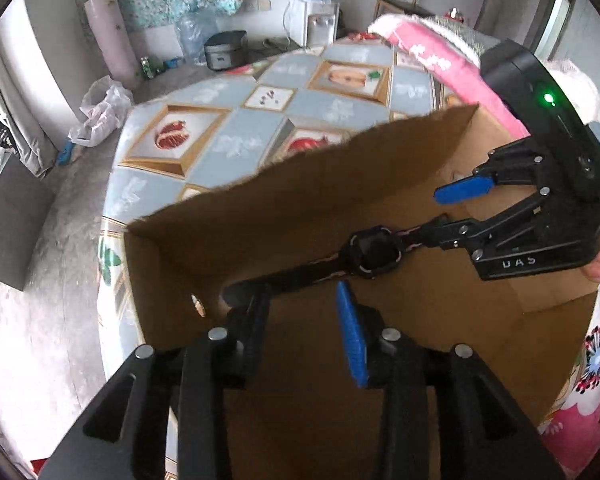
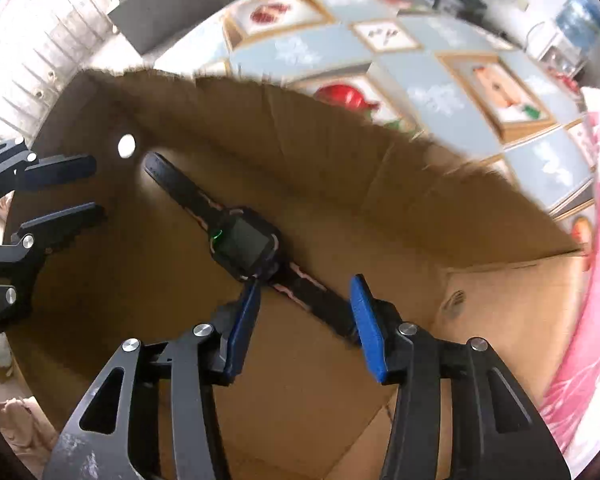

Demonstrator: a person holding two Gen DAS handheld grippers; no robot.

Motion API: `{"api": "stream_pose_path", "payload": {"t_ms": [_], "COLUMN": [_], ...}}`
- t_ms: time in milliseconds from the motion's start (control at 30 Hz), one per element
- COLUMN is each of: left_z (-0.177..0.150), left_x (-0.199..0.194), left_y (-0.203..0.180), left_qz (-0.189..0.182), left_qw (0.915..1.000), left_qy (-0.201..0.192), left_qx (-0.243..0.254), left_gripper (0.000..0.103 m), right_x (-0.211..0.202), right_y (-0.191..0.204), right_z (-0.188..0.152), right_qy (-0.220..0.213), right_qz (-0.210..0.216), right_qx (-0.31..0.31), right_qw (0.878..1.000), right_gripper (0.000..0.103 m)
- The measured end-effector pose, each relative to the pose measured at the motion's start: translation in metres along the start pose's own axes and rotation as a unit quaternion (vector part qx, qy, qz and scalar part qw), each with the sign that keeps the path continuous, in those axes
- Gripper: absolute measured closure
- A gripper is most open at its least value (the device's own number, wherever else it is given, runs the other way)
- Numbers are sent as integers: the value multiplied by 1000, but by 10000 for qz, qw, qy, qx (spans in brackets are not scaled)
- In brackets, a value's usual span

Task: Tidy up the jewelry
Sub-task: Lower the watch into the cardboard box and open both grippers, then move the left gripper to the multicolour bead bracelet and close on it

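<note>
Only the right wrist view showed the wristwatch's (image 2: 246, 242) square screen; it lay flat inside the cardboard box (image 2: 340, 152). Both the right gripper (image 2: 304, 320) and left gripper (image 1: 300, 320) stood open. Behind the box sat a patterned table (image 1: 236, 144).

A table (image 1: 236, 136) under a fruit-print cloth carries everything here. An open cardboard box (image 1: 284, 200) sits right on it. Pink bedding (image 1: 432, 60) lies beside.
</note>
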State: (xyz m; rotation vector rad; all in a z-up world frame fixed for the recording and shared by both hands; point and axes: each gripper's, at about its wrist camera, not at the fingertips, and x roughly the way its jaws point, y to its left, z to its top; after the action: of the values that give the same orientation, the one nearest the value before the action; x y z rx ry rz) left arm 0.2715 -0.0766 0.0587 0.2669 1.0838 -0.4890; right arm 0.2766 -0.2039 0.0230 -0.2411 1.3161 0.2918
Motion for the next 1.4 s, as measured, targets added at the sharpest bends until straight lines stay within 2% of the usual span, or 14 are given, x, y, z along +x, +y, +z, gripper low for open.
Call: {"api": "stream_pose_path", "payload": {"t_ms": [133, 267, 400, 467, 567, 600, 667, 700, 800, 867, 933, 1000, 1233, 1400], "left_z": [-7, -28, -73, -101, -149, -163, -191, -203, -227, -241, -247, -251, -251, -245], "left_x": [-33, -80, -130, -151, -170, -169, -159, -149, -120, -101, -87, -75, -49, -33], "left_y": [10, 19, 24, 24, 22, 20, 17, 14, 4, -4, -11, -11, -9, -2], "left_qz": [16, 52, 45, 66, 148, 188, 245, 236, 326, 367, 472, 508, 374, 312], "left_qw": [9985, 9923, 9817, 9765, 9710, 9710, 9743, 9767, 9813, 9826, 9827, 9815, 9848, 9879], "left_qy": [-495, -1138, -1780, -2015, -2209, -2187, -1965, -1804, -1392, -1190, -1103, -1081, -973, -778], "left_qx": [-244, -480, -671, -762, -899, -945, -1078, -1140, -1290, -1378, -1411, -1497, -1389, -1306], "left_gripper": [67, 57, 47, 40, 28, 26, 25, 25, 25, 25, 25, 27, 46, 67], "right_x": [-37, -87, -144, -168, -189, -190, -177, -166, -120, -90, -68, -55, -34, -21], "right_y": [4, 15, 33, 35, 44, 58, 74, 77, 106, 117, 122, 126, 133, 136], "right_z": [-15, -50, -106, -132, -166, -190, -207, -200, -221, -229, -230, -225, -190, -166], "right_qy": [-627, -1381, -2189, -2559, -2991, -3112, -3079, -2992, -2593, -2348, -2173, -2030, -2033, -1969], "right_qz": [-319, -453, -506, -389, -121, 21, 203, 236, 229, 557, 874, 992, 1314, 1303], "right_qx": [120, 330, 706, 821, 941, 984, 1078, 1107, 1262, 1493, 1755, 1845, 1744, 1569], "right_qw": [9974, 9888, 9719, 9624, 9495, 9452, 9451, 9475, 9572, 9589, 9562, 9565, 9545, 9590], "right_gripper": [55, 55, 54, 48, 39, 36, 35, 35, 35, 36, 42, 50, 64, 69]}}
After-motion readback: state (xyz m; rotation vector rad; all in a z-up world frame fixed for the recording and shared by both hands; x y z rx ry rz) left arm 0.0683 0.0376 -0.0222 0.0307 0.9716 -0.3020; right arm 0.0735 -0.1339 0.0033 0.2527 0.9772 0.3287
